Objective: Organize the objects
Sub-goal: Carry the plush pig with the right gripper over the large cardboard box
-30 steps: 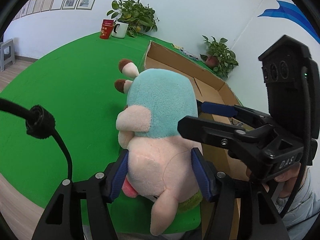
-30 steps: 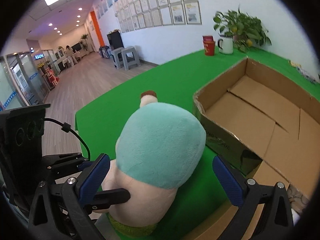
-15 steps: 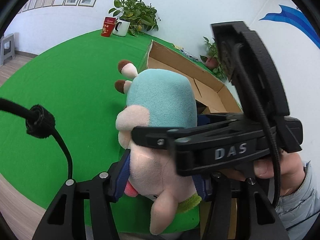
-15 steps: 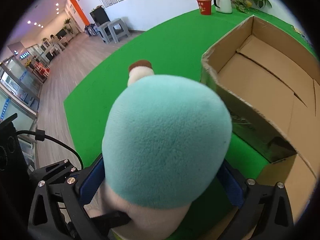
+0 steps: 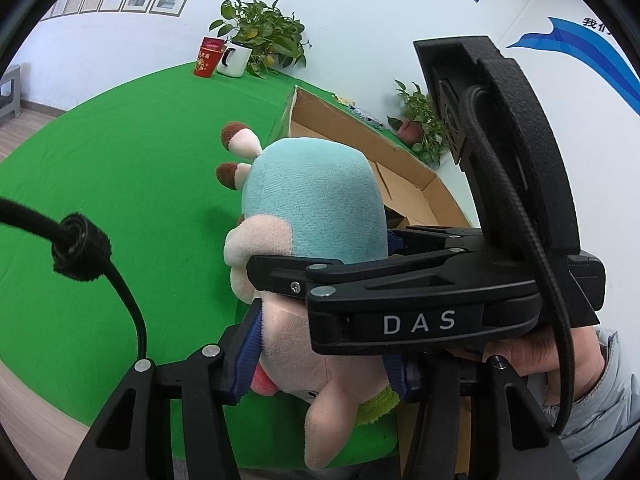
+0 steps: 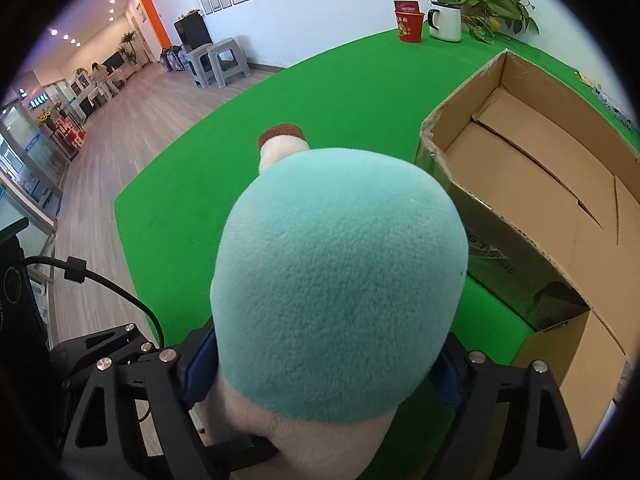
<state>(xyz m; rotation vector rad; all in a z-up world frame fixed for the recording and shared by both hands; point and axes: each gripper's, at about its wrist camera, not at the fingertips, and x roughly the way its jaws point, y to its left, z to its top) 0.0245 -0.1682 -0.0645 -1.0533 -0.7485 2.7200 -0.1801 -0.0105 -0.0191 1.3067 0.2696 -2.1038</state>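
1 plush toy (image 5: 312, 208), teal back, pink body, 2 brown-tipped horns: clamped betw. both pads of left gripper (image 5: 324, 364) at lower body; also pinched by right gripper (image 6: 320, 364) across its middle. 1 cardboard box (image 6: 532, 184), open, just right of right gripper. Far ahead: 1 red cup (image 5: 209, 58), 1 white mug (image 5: 236, 60), 2 potted plants.

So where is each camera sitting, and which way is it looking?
Left wrist: sits on the left gripper, facing along its fingers at the plush toy; the right gripper and a hand show.
Right wrist: sits on the right gripper, facing the toy's teal back; the left gripper shows.
Both see the toy, cardboard box and green table.
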